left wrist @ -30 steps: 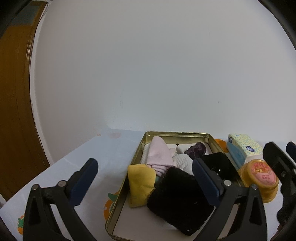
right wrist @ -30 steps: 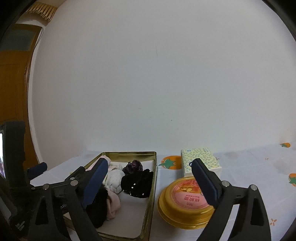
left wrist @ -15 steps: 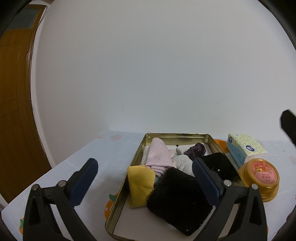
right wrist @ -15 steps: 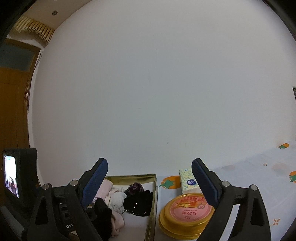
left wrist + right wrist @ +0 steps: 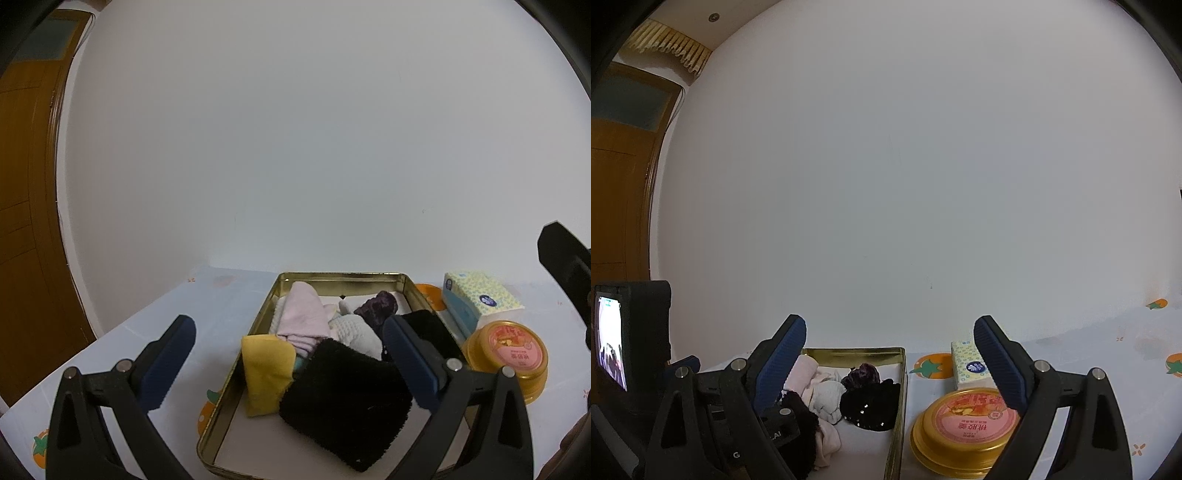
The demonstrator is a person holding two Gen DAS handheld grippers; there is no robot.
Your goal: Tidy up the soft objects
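Note:
A gold metal tray (image 5: 266, 317) on the table holds soft items: a yellow cloth (image 5: 267, 365), a black fuzzy cloth (image 5: 343, 402), a pink cloth (image 5: 304, 319), a white knit piece (image 5: 356, 332), a purple scrunchie (image 5: 376, 312) and a black sequined piece (image 5: 428, 328). My left gripper (image 5: 288, 358) is open and empty, raised in front of the tray. My right gripper (image 5: 890, 362) is open and empty, raised above the tray's (image 5: 903, 373) right side. The scrunchie (image 5: 862, 374) and sequined piece (image 5: 871, 404) show in the right wrist view.
A round gold tin with a pink lid (image 5: 508, 350) stands right of the tray, also seen in the right wrist view (image 5: 964, 424). A tissue pack (image 5: 480, 301) lies behind it. A white wall is behind the table, a wooden door (image 5: 26, 221) at the left.
My right gripper has risen and tilted upward, so the tray and tin sit lower in its view. My left gripper has hardly moved. Both stay open.

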